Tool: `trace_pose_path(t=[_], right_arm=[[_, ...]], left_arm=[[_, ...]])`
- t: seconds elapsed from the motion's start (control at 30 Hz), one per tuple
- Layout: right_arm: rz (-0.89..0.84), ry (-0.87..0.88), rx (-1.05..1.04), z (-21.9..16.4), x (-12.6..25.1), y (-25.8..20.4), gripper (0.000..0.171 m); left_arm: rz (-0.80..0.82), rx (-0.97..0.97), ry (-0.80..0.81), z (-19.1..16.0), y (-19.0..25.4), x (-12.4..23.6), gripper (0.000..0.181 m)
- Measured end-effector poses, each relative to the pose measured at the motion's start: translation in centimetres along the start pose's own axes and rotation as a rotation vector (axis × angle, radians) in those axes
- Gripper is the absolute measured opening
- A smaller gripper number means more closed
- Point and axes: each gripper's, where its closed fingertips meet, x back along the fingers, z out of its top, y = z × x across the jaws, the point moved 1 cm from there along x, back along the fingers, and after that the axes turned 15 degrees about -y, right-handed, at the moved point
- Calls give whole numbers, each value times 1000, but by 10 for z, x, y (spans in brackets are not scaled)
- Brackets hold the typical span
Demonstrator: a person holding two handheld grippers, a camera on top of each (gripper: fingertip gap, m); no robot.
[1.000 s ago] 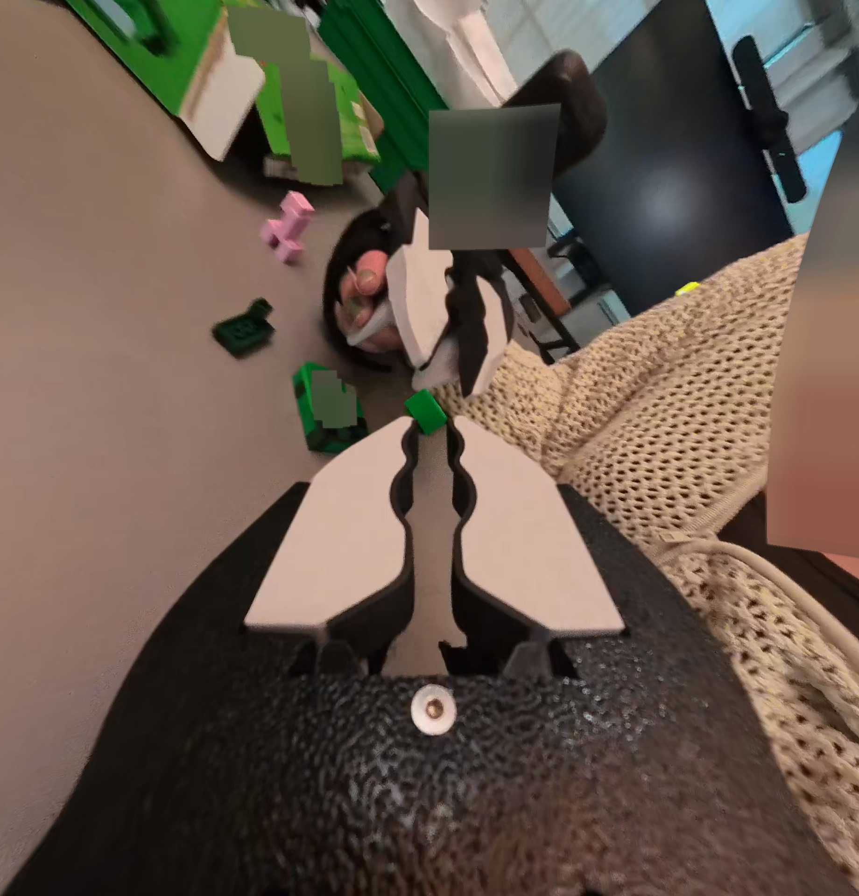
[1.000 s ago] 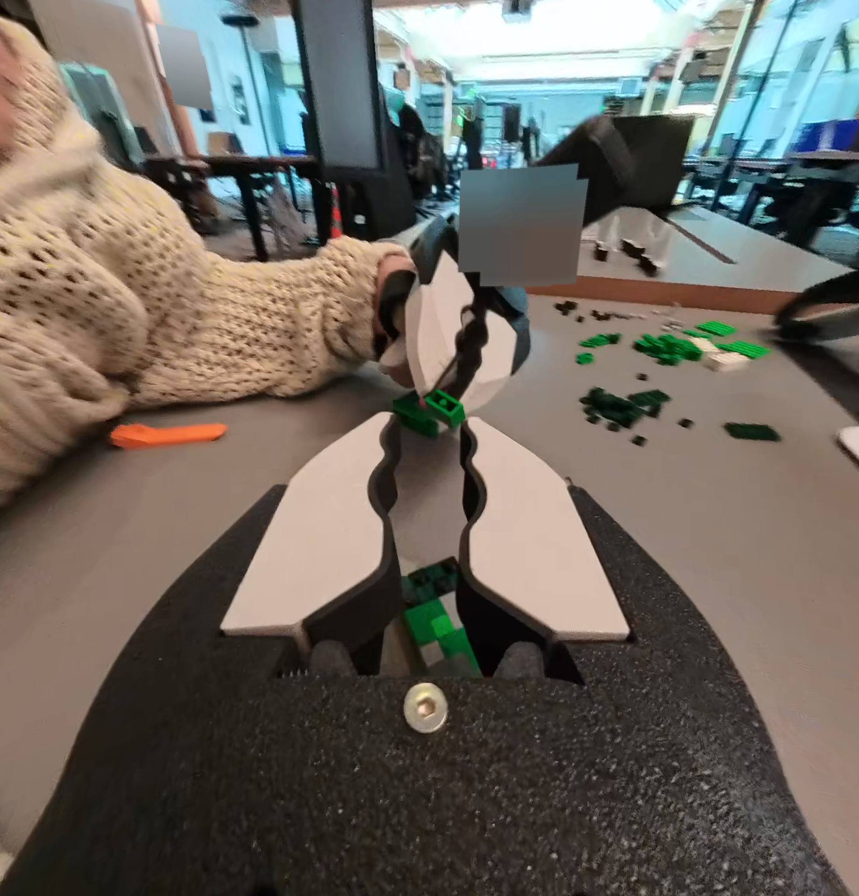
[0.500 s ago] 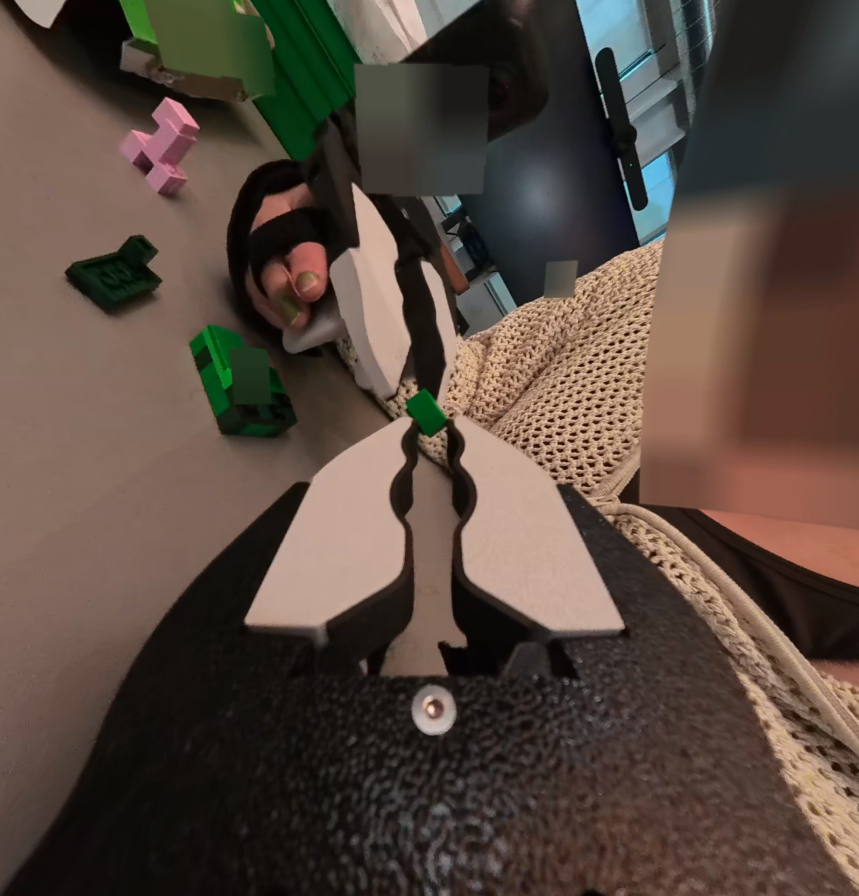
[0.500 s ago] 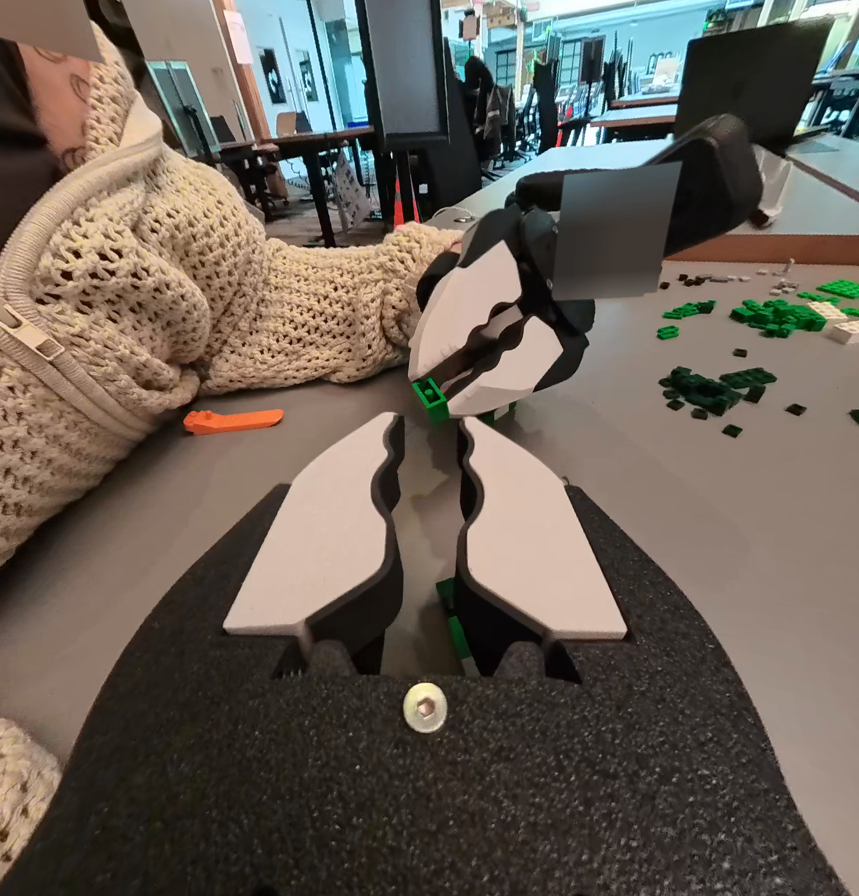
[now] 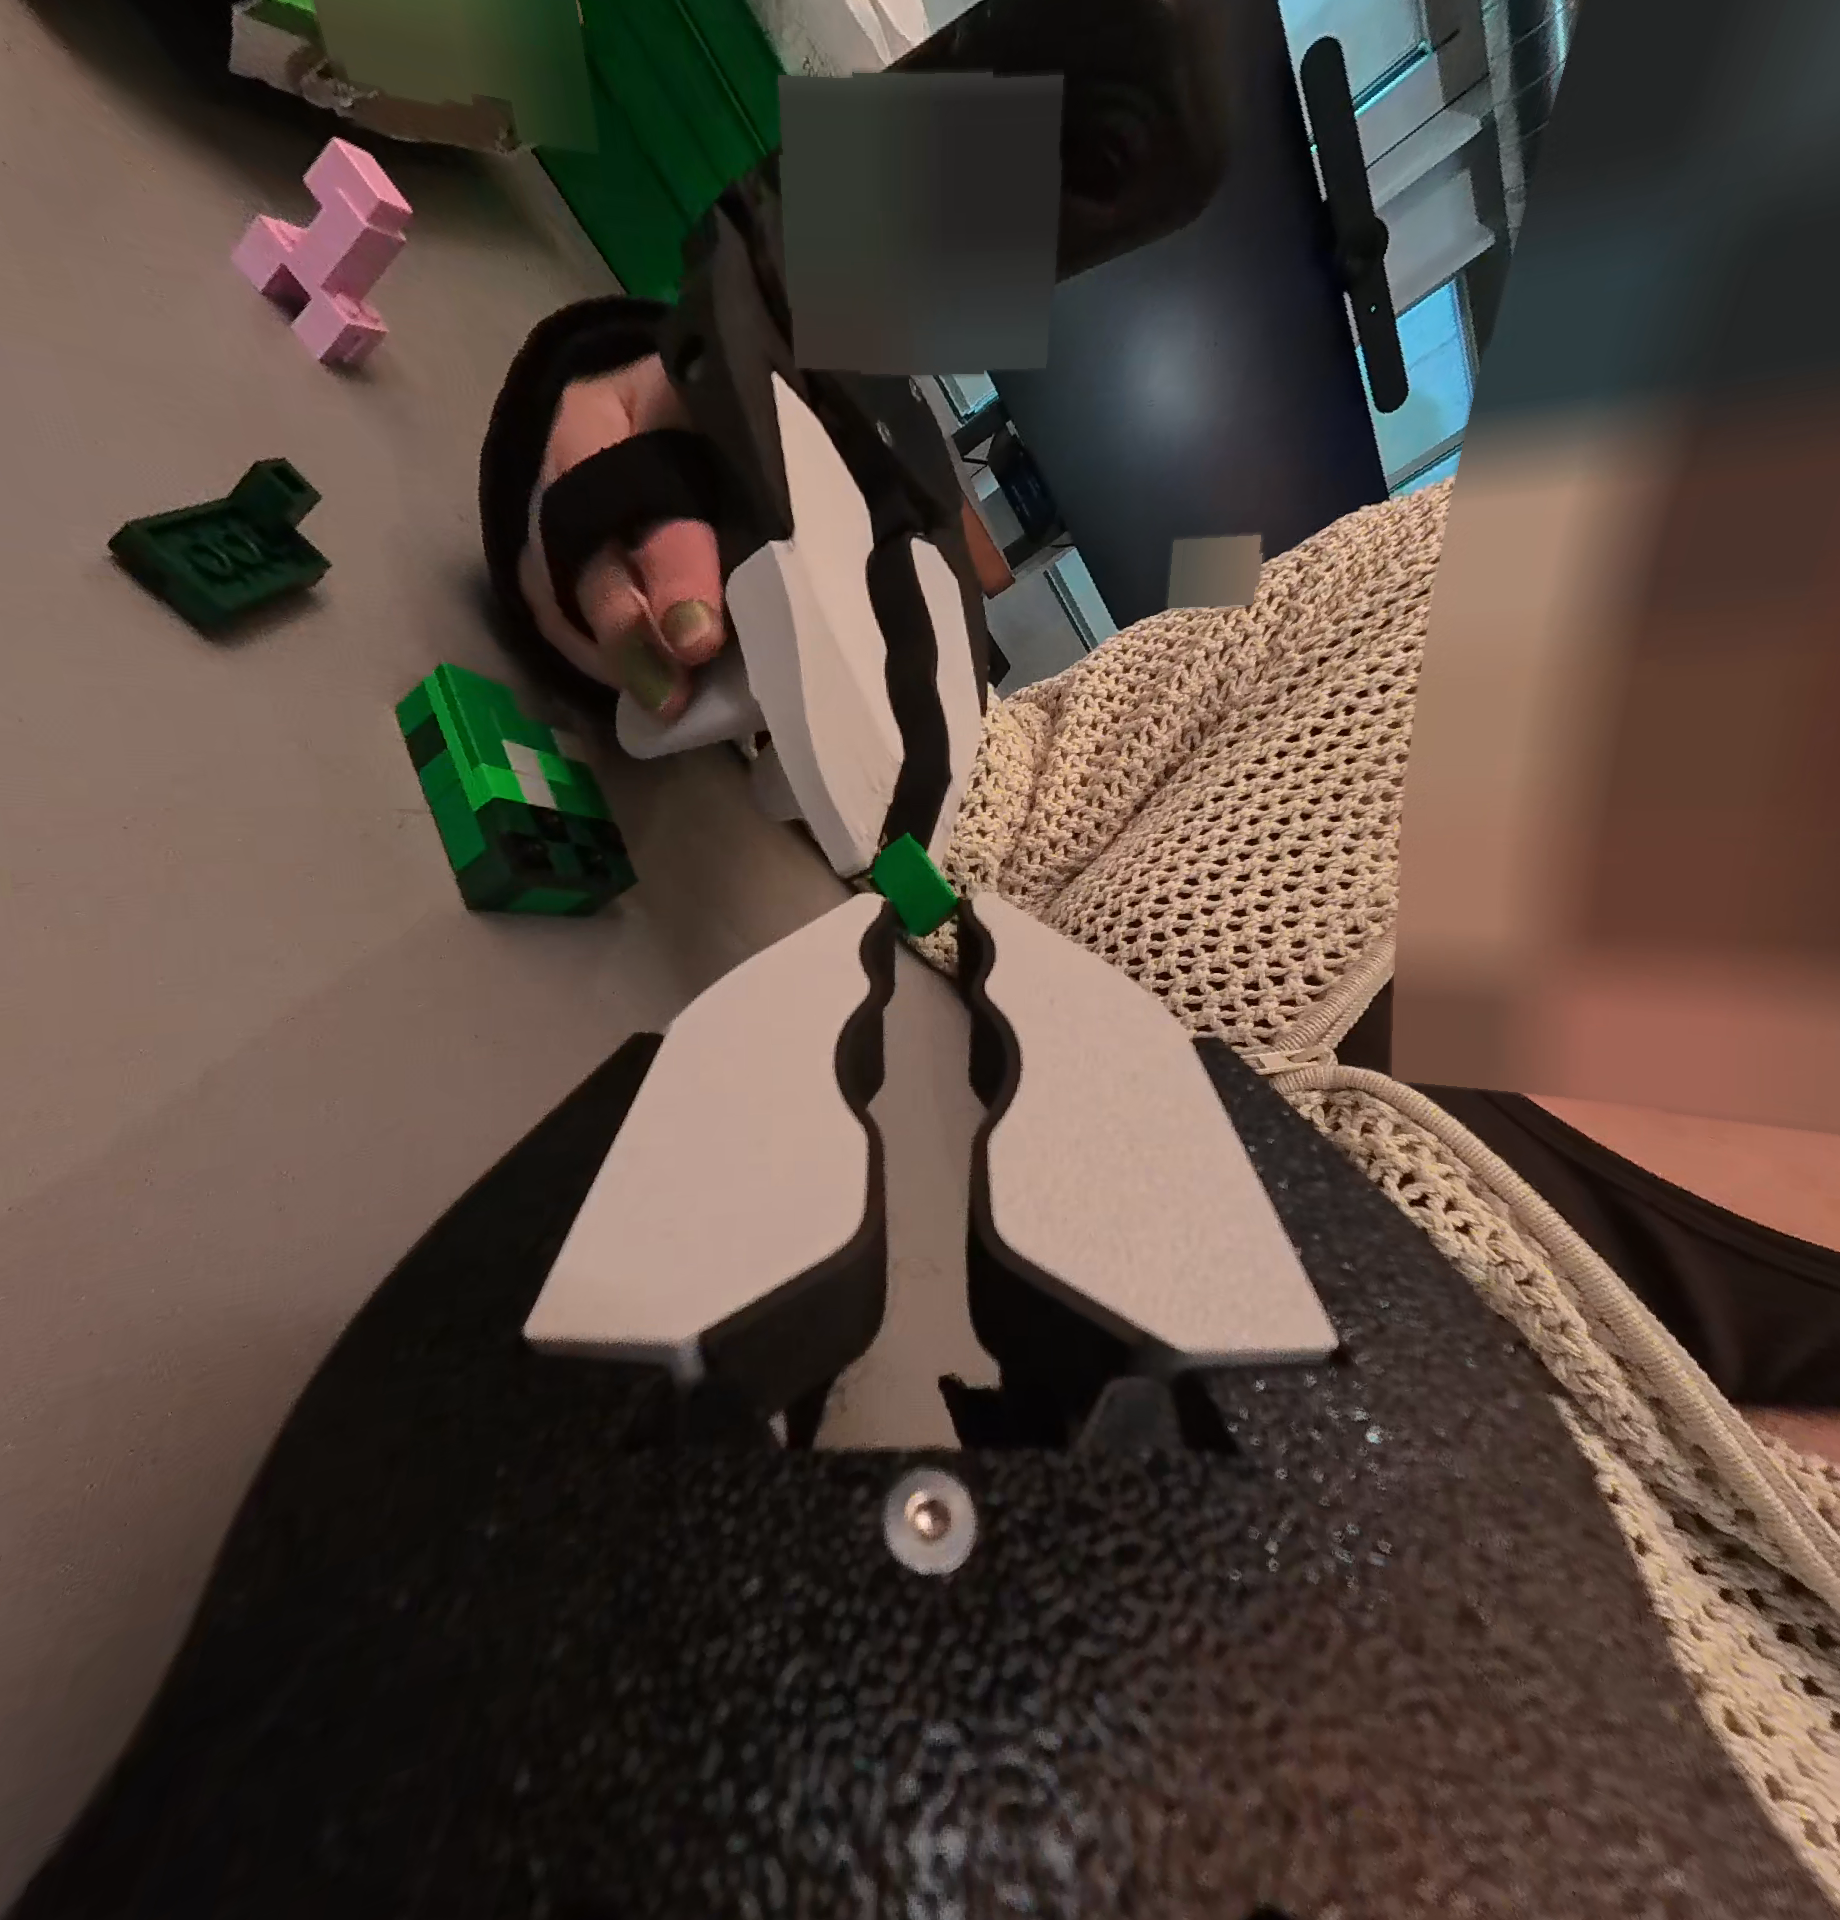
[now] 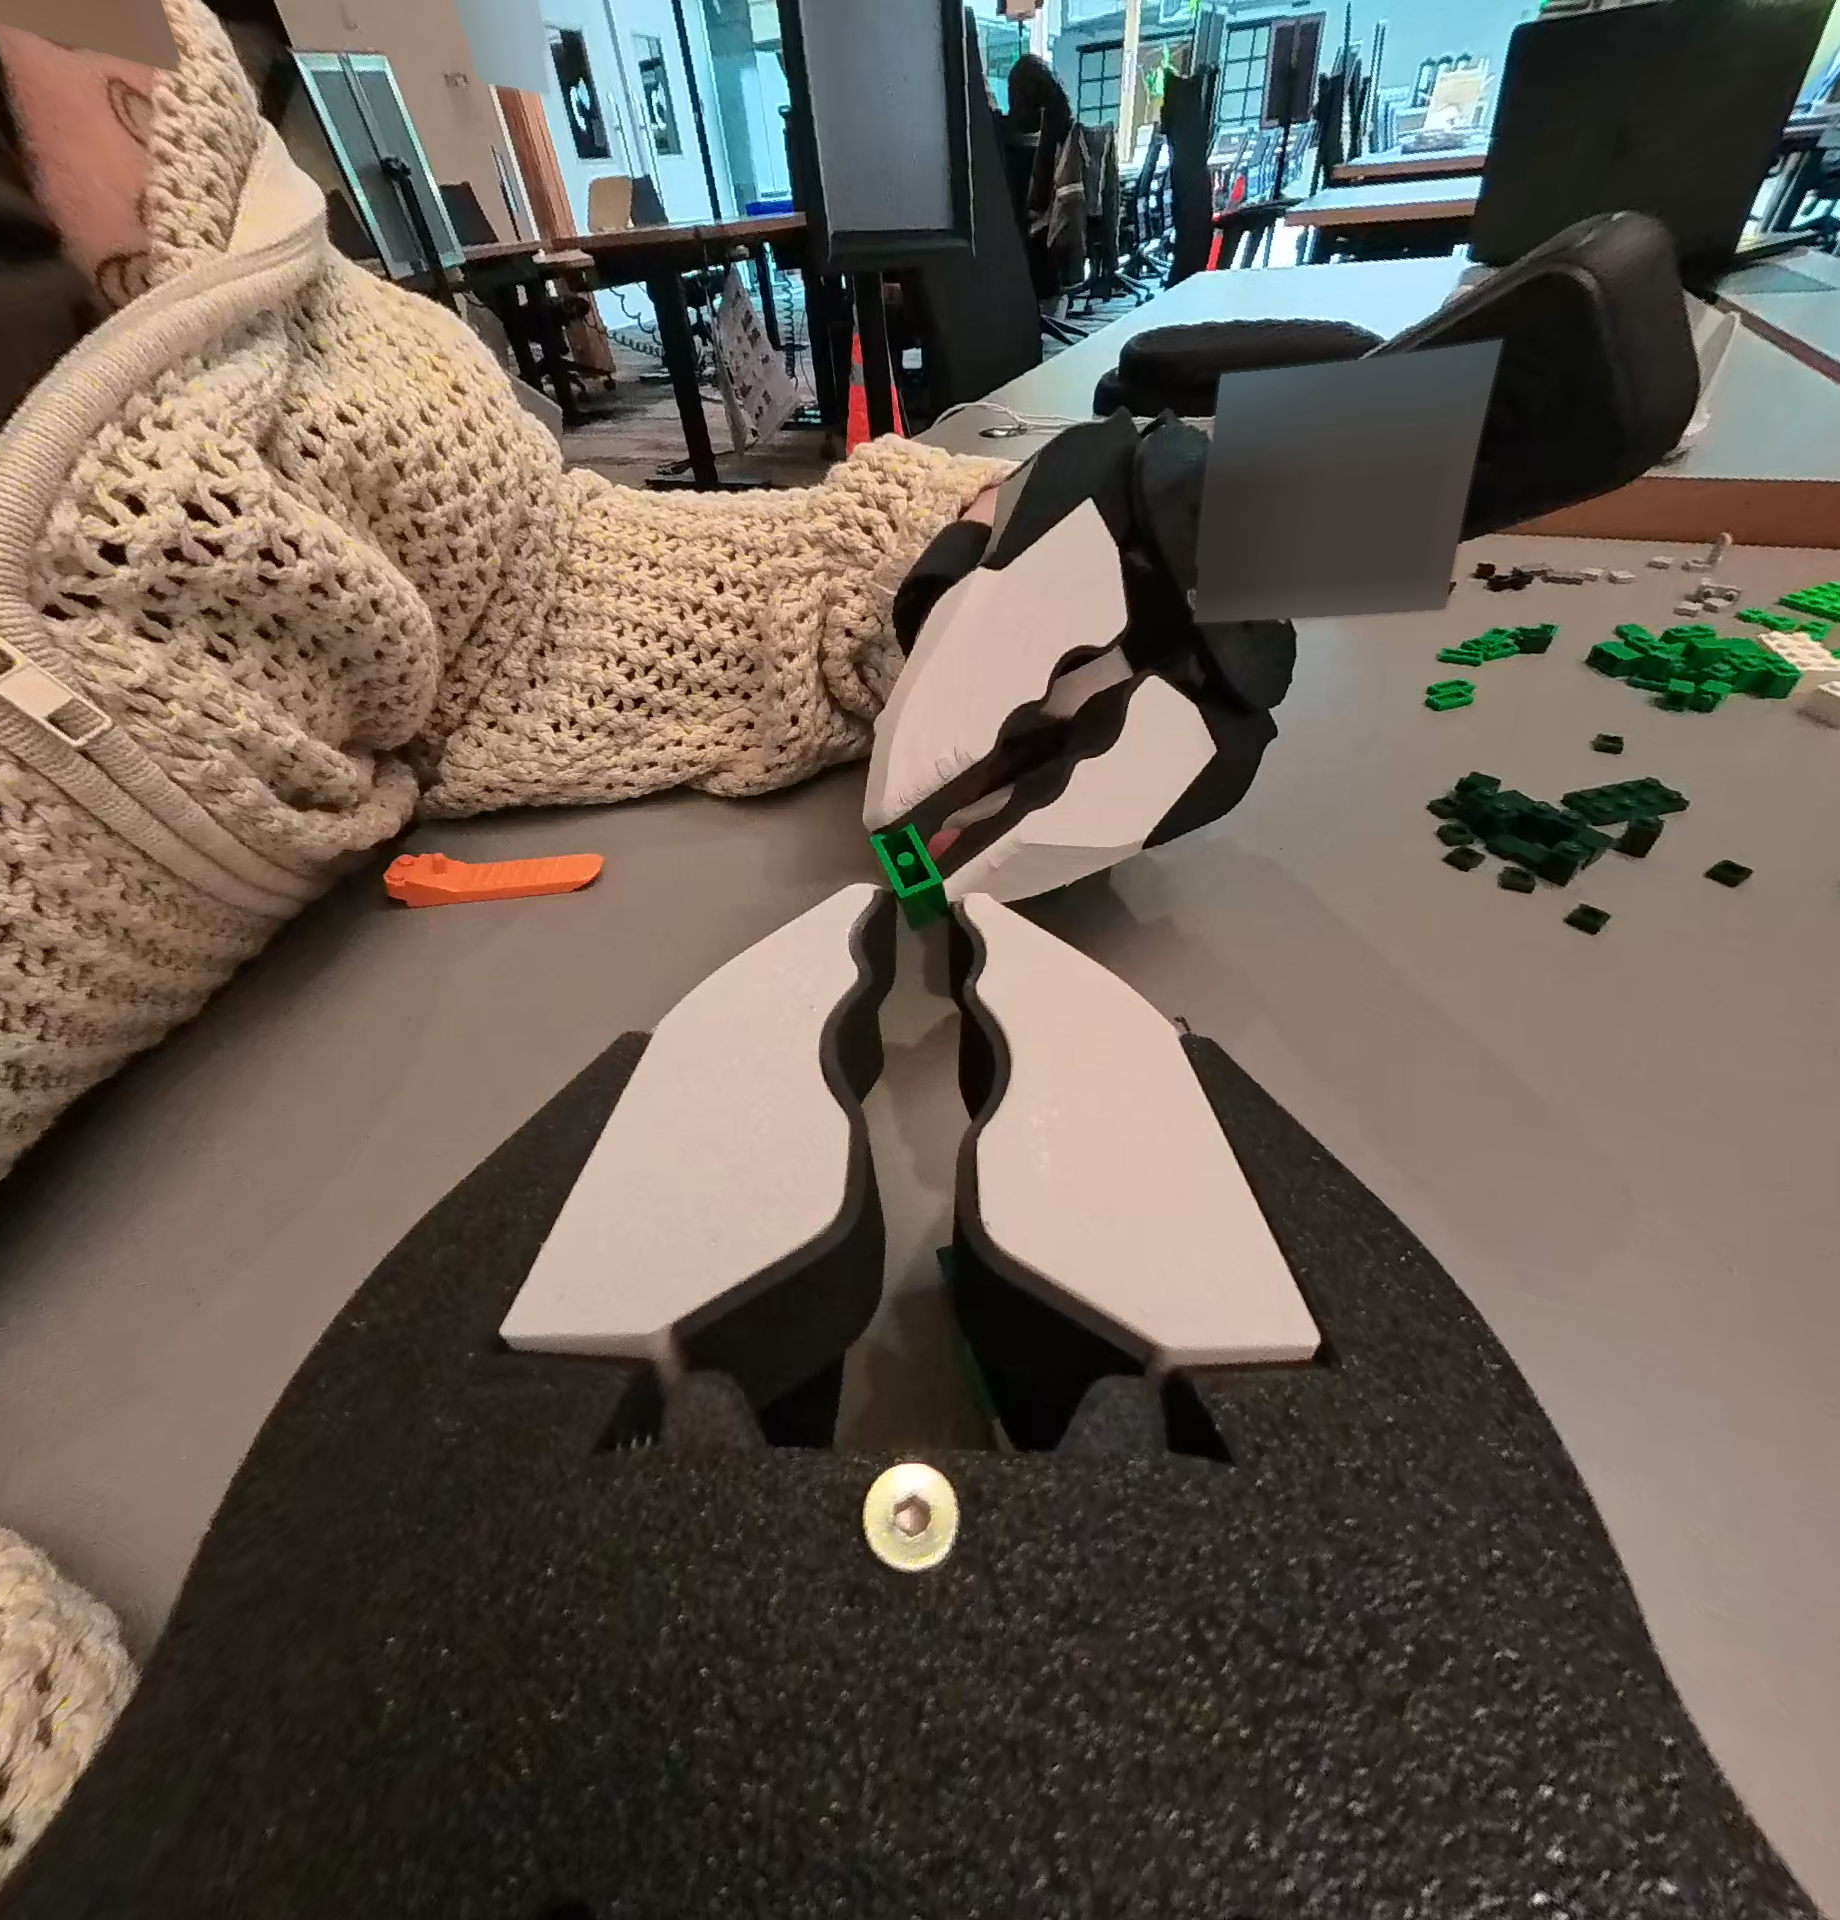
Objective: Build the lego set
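In the left wrist view, the left tongs (image 5: 918, 928) are closed on a small bright green lego brick (image 5: 910, 881), pinched at the very tips of their pale grey fingers. The tips of the right tongs (image 5: 900, 831) come in from the far side and touch the same brick; whether they clamp it cannot be told here. A hand (image 5: 635, 582) with a black strap across its fingers holds those right tongs. On the grey worktop (image 5: 168, 935) to the left lie a partly built block of bright and dark green bricks (image 5: 511, 795), a flat dark green lego plate (image 5: 220, 545) farther off, and a pink cross-shaped lego piece (image 5: 326, 249) beyond that. A cream knitted sleeve (image 5: 1186, 769) fills the right side.

In the right wrist view, the right tongs (image 6: 918, 914) stand with their tips slightly apart, either side of the lower end of the brick (image 6: 908, 868); a firm grip cannot be confirmed. The left tongs (image 6: 921, 842) reach in from the far right, closed on the brick's upper end, which is held above the worktop (image 6: 1415, 1091). An orange plastic brick separator (image 6: 490, 876) lies on the left near the sleeve (image 6: 480, 623). Loose green and white lego pieces (image 6: 1685, 665) and a dark green heap (image 6: 1550, 826) sit far right.
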Motion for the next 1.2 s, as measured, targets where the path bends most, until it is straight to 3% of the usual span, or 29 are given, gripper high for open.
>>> trace_pose_path(t=[0.2,0.47,0.73,1.2], right_arm=[[-38,35,-32,2,5,8,8],[-268,27,1,-2,16,32,8],[-432,-114,85,-15,13,45,8],[-433,-174,131,-20,6,43,8]], left_arm=[[87,-48,78,8,-3,7,16],[766,-513,116,35,-7,27,24],[1351,-792,-229,30,-32,28,19],[1352,-764,-312,23,-43,21,18]])
